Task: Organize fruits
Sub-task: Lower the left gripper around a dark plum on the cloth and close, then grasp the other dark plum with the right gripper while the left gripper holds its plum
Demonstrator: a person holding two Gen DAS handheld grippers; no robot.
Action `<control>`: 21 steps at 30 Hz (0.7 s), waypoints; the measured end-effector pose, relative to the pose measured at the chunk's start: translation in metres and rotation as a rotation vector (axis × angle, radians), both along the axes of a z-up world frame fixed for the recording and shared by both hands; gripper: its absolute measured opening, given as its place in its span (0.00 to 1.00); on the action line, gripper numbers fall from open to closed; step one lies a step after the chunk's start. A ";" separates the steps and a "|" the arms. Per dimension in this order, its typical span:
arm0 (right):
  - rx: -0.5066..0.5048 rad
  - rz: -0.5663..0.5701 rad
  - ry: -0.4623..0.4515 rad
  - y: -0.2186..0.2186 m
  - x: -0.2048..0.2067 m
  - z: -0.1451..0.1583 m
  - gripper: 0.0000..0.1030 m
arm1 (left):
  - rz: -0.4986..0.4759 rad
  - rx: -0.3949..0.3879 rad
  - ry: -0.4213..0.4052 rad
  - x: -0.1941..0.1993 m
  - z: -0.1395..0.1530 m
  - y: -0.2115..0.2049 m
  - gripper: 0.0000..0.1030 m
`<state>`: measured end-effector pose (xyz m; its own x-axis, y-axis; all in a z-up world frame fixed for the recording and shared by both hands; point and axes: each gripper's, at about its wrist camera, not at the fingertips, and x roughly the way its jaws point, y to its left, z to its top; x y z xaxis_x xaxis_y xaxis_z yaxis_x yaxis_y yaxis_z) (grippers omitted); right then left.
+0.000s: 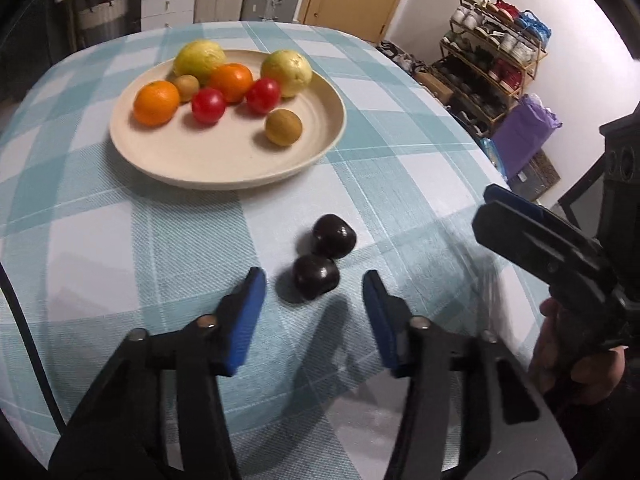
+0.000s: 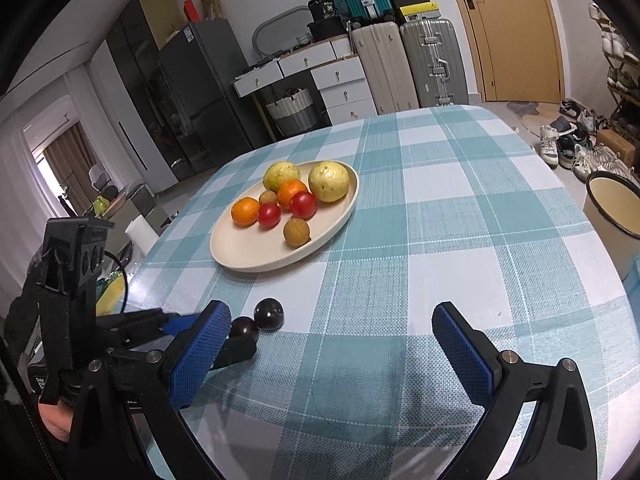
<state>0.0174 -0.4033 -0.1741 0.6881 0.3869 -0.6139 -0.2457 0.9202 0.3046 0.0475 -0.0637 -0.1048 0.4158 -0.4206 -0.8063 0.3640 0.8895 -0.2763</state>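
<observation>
Dark nearer plum (image 1: 315, 282) framed lower centre by left gripper (image 1: 314, 292), apart, apparently untouched; right gripper (image 2: 332, 320) apart, empty.

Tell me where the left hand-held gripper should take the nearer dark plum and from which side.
Grip the nearer dark plum across its round middle, coming from above and the near side. The farther plum touches its far side, so keep the fingers on its free left and right flanks. The left hand-held gripper already straddles that line, jaws open.
</observation>
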 end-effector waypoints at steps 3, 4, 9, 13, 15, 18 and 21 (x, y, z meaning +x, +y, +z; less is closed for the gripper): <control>0.003 -0.004 0.005 -0.002 0.002 -0.001 1.00 | -0.016 -0.013 0.005 0.000 0.000 -0.002 0.23; 0.003 -0.005 0.006 -0.002 0.002 -0.002 1.00 | -0.019 -0.018 0.001 0.000 0.000 -0.002 0.21; 0.002 -0.008 0.016 -0.002 0.003 -0.004 1.00 | -0.033 -0.091 0.030 0.002 -0.002 0.006 0.21; -0.001 0.000 0.023 0.000 0.004 -0.005 1.00 | -0.023 -0.102 0.025 0.001 -0.001 0.013 0.21; 0.009 0.019 0.033 0.002 0.005 -0.006 1.00 | -0.019 -0.102 0.022 0.000 0.000 0.016 0.21; 0.007 0.030 0.042 0.007 0.006 -0.007 1.00 | -0.013 -0.111 0.018 -0.002 0.002 0.023 0.21; 0.004 0.034 0.052 0.011 0.009 -0.009 1.00 | -0.012 -0.117 0.013 -0.004 0.003 0.029 0.21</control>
